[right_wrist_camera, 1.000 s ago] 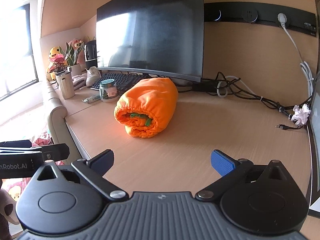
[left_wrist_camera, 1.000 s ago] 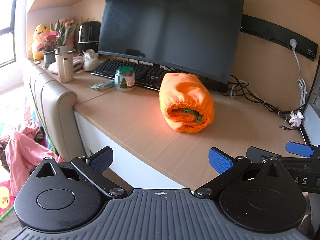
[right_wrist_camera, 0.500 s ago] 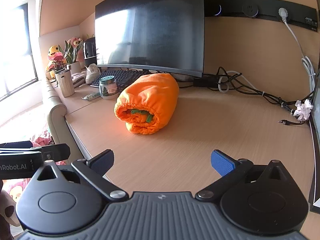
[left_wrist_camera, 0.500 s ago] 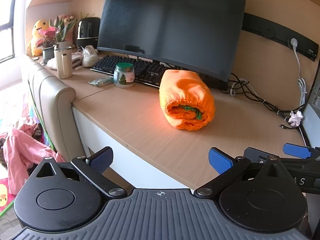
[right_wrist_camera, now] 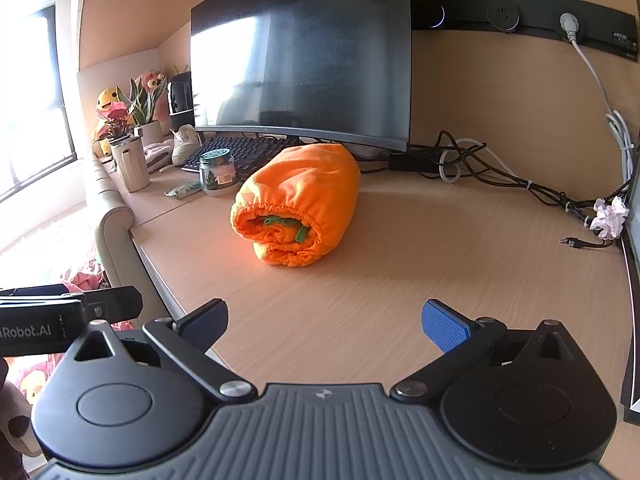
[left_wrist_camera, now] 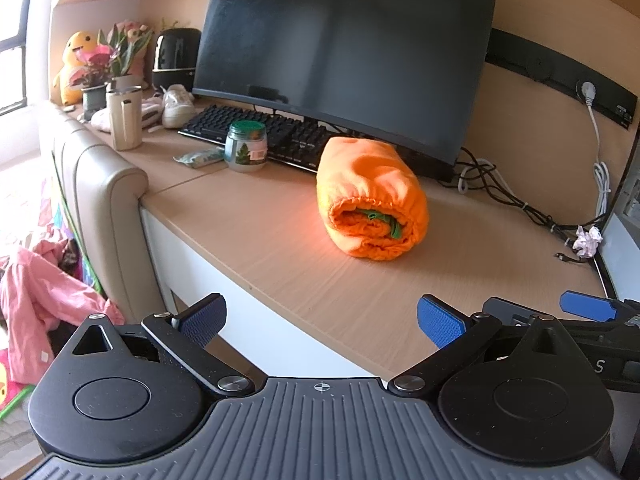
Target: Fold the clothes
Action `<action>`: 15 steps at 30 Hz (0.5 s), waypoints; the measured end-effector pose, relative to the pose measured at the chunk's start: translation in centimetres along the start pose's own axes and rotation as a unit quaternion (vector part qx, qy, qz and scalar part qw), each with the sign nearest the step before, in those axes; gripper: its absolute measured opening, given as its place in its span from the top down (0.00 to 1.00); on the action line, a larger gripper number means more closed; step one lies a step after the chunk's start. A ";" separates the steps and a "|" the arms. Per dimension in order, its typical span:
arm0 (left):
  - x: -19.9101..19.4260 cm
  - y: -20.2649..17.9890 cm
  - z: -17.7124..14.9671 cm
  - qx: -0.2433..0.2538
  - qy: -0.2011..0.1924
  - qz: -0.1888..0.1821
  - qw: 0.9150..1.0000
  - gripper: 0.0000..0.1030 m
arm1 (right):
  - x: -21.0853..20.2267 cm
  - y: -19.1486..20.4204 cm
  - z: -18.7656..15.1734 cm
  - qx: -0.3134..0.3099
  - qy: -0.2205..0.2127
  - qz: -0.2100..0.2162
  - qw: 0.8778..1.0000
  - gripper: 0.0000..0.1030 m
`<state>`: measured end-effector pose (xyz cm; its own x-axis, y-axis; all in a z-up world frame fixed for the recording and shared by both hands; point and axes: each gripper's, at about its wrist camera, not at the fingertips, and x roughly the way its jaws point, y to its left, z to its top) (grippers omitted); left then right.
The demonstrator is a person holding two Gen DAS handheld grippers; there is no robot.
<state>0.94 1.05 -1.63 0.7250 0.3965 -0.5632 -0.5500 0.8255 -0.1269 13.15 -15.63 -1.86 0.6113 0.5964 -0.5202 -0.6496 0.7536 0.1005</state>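
An orange garment [left_wrist_camera: 370, 196] lies rolled into a tight bundle on the wooden desk [left_wrist_camera: 280, 248], a green cord showing at its open end. In the right wrist view the same orange bundle [right_wrist_camera: 298, 204] sits left of centre on the desk [right_wrist_camera: 400, 280]. My left gripper [left_wrist_camera: 320, 316] hangs open at the desk's front edge, well short of the bundle, nothing between its blue pads. My right gripper [right_wrist_camera: 326, 322] is open too, over the desk's near part, also empty. Part of the right gripper [left_wrist_camera: 584, 308] shows in the left wrist view.
A large dark monitor [left_wrist_camera: 348, 52] and black keyboard [left_wrist_camera: 260, 132] stand behind the bundle, with a glass jar [left_wrist_camera: 245, 151], a beige tumbler [left_wrist_camera: 125, 122], plants and a yellow toy at far left. Cables [right_wrist_camera: 500, 176] and crumpled paper [right_wrist_camera: 608, 216] lie right. Pink clothing [left_wrist_camera: 44, 296] lies on the floor beside a beige sofa arm [left_wrist_camera: 104, 200].
Both views have shifted slightly, the bundle sitting a little lower in frame than before. The bundle itself has not moved and both grippers have stayed open.
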 end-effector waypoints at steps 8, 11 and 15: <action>0.1 0.0 -0.1 -0.002 0.004 -0.001 1.000 0.00 | 0.0 0.0 -0.1 0.000 0.003 0.000 1.000 0.00; 0.1 -0.1 -0.1 -0.001 0.004 0.001 1.000 0.00 | 0.1 0.0 0.0 0.002 0.004 0.001 1.000 0.00; 0.0 0.0 -0.1 -0.002 0.004 0.004 1.000 0.00 | 0.1 0.1 0.1 0.003 0.004 0.002 1.000 0.00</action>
<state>0.95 0.98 -1.76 0.7169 0.3994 -0.5714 -0.5570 0.8210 -0.1250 13.19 -15.47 -1.87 0.6051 0.5968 -0.5269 -0.6493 0.7530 0.1072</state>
